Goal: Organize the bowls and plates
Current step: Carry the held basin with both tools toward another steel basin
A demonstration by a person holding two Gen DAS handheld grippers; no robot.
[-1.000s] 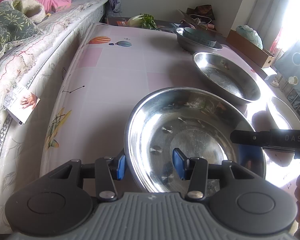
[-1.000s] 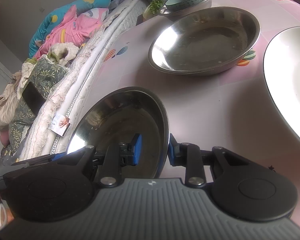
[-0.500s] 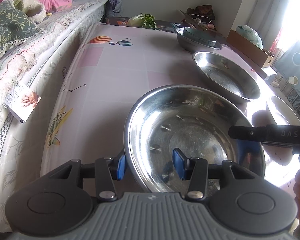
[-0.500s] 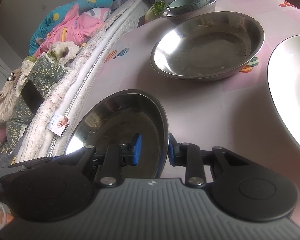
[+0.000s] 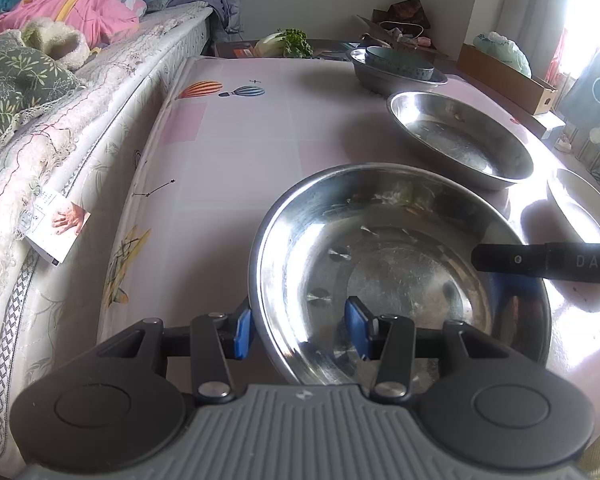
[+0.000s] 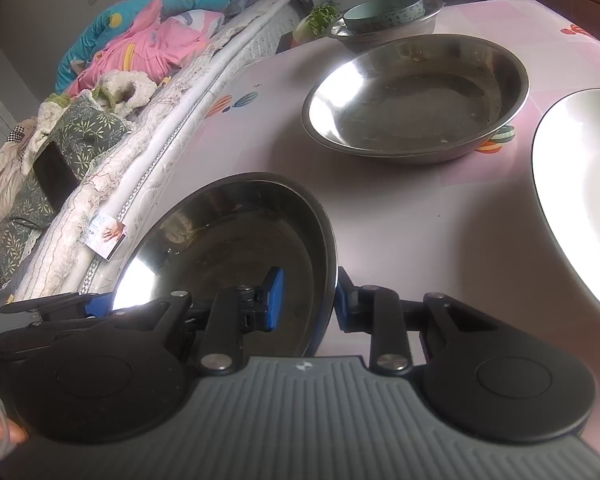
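A wide steel bowl (image 5: 400,260) is held between both grippers above the pink table (image 5: 240,140). My left gripper (image 5: 300,332) is shut on its near rim, one blue pad outside the wall and one inside. My right gripper (image 6: 306,300) is shut on the opposite rim of the same bowl (image 6: 236,248), which tilts in that view. One black finger (image 5: 540,262) of the right gripper shows over the bowl's far side. A second steel bowl (image 5: 460,140) sits beyond, beside a white plate (image 5: 580,208). At the far end a teal bowl (image 5: 398,62) rests inside another steel bowl (image 5: 380,80).
A mattress (image 5: 60,140) piled with bedding runs along the table's left edge. A leafy vegetable (image 5: 284,42) and clutter lie past the far end. A cardboard box (image 5: 508,76) stands at the right, near a bright window.
Both grippers have rolled a little with the steel bowl still held between them. Nothing else on the table has moved.
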